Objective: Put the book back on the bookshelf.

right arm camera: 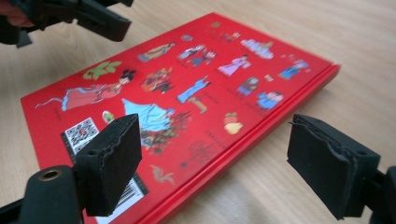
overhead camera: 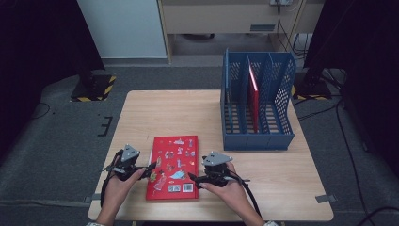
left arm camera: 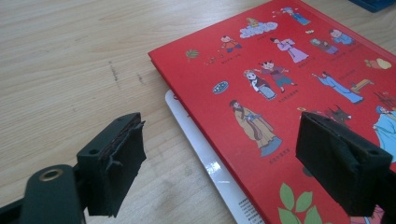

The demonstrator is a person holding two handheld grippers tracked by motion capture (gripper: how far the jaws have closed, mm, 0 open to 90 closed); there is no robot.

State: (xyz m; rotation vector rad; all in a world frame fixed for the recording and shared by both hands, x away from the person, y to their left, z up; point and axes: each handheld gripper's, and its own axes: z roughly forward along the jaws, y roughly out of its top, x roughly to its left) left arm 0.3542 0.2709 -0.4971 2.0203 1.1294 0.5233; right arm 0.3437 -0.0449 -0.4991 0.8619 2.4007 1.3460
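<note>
Low over the table, both grippers, left gripper (overhead camera: 151, 165) and right gripper (overhead camera: 194, 178), flank the red book (overhead camera: 173, 165).

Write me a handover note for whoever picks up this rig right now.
Left gripper: open, jaws astride the left edge of the red illustrated hardcover book, not clamped.
Right gripper: open, astride the book's right edge.
The book lies flat near the wooden table front edge. Blue plastic file rack stands at the far right, one red book upright in its middle slot.
Done: both grippers positioned.
Left: probably grip, lift and file the book.
</note>
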